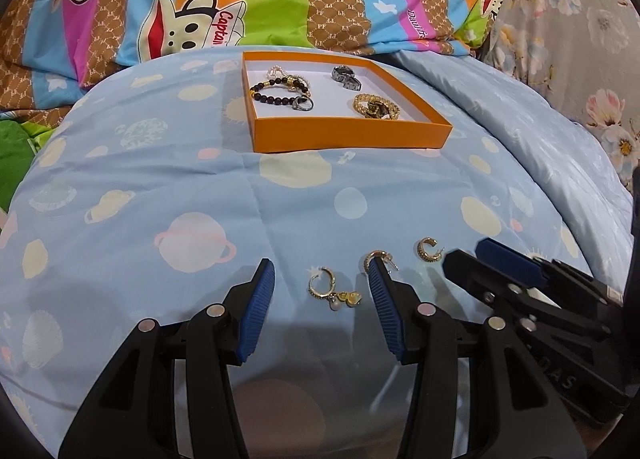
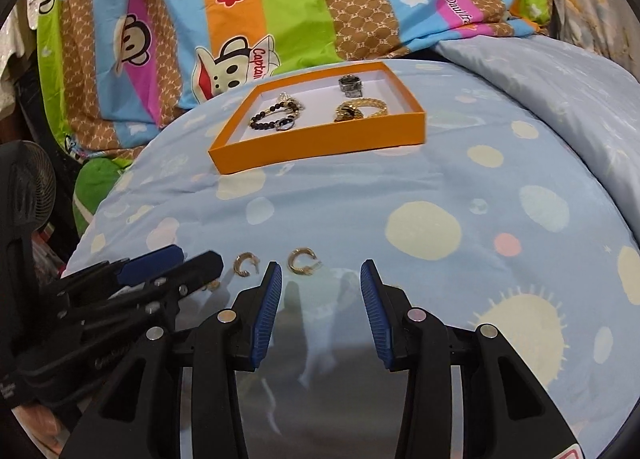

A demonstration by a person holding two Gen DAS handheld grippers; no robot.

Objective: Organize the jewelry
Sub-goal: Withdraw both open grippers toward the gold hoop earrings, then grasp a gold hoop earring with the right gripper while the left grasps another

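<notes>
Both hand-held grippers, left (image 1: 322, 285) and right (image 2: 320, 279), hung open, empty; three earrings (image 1: 334, 291) loose on bed (image 1: 160, 187), probably bound for orange box (image 1: 352, 133) holding bracelets.

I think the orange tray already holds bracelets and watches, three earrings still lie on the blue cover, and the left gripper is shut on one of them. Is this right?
Not quite: the left gripper is open. In the left wrist view its fingers stand apart around the dangling earring, not touching it. The orange tray and the other earrings on the blue cover are as you say.
</notes>
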